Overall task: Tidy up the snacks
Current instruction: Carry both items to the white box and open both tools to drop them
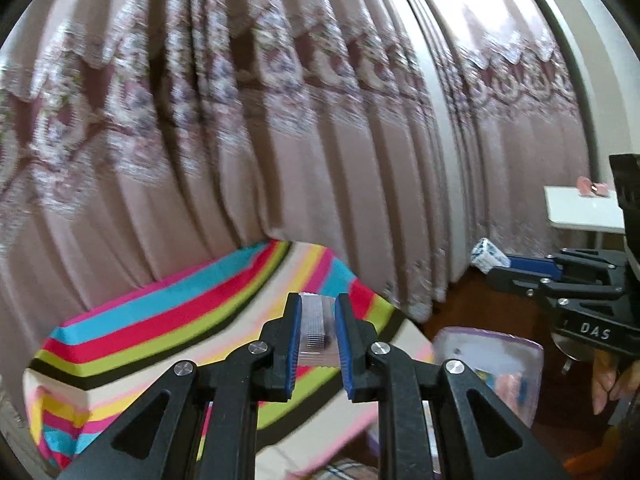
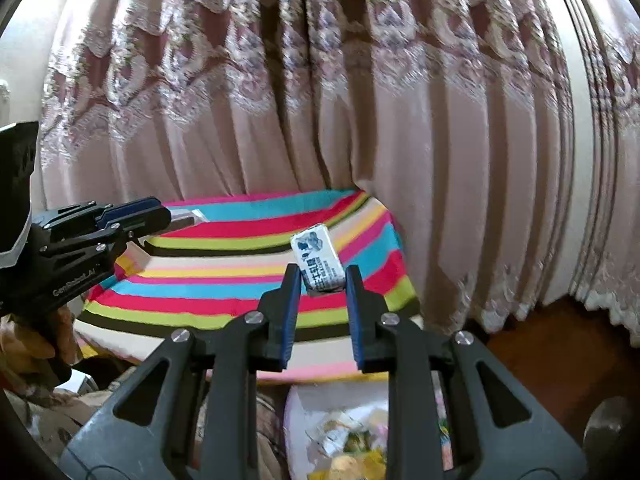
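Observation:
My left gripper [image 1: 318, 312] is shut on a clear, silvery snack wrapper [image 1: 317, 330] held above the striped bed; it also shows in the right wrist view [image 2: 160, 212] with the wrapper [image 2: 188, 216] sticking out of its tips. My right gripper [image 2: 320, 280] is shut on a white and blue snack packet [image 2: 318, 258], which pokes up past the fingertips. In the left wrist view the right gripper [image 1: 504, 268] holds that packet [image 1: 486, 254] at the far right. Both are held in the air.
A bed with a bright striped cover [image 2: 240, 280] lies ahead, with pink patterned curtains [image 2: 320, 100] behind it. A translucent bag of snacks [image 2: 344, 432] sits below the right gripper and also shows in the left wrist view [image 1: 492, 368]. A white table [image 1: 580, 208] stands at the right. The floor [image 2: 540, 360] is dark wood.

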The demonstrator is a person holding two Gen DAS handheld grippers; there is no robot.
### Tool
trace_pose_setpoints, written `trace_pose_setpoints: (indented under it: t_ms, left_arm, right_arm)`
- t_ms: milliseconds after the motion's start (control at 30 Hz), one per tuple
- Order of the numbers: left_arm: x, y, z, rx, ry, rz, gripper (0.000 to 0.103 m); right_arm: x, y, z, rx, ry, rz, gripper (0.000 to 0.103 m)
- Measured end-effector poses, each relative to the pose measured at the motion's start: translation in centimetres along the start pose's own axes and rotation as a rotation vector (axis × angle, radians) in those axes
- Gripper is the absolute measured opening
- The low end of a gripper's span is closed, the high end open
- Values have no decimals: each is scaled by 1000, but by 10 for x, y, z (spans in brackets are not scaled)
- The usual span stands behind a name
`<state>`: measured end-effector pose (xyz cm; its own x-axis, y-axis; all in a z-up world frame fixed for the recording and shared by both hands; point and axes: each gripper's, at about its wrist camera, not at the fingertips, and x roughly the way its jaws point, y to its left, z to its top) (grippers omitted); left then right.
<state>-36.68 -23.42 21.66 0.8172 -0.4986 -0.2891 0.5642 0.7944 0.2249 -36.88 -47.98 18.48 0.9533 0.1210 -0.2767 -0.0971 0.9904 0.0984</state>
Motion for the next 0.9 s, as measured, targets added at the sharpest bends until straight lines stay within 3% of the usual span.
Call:
trace_pose_setpoints:
  t_ms: [267,567,900]
  left_arm:
    - [42,-57,-18,88,126,-159,18]
    - [76,-97,-36,165,242,-253,18]
    - [113,-126,-63,184,360,-335,20]
  right_arm:
    - [-2,-39,-37,77,113,-83,26]
    - [2,-71,-67,133,217,-141,26]
    - [28,-97,-93,209,333,-162,28]
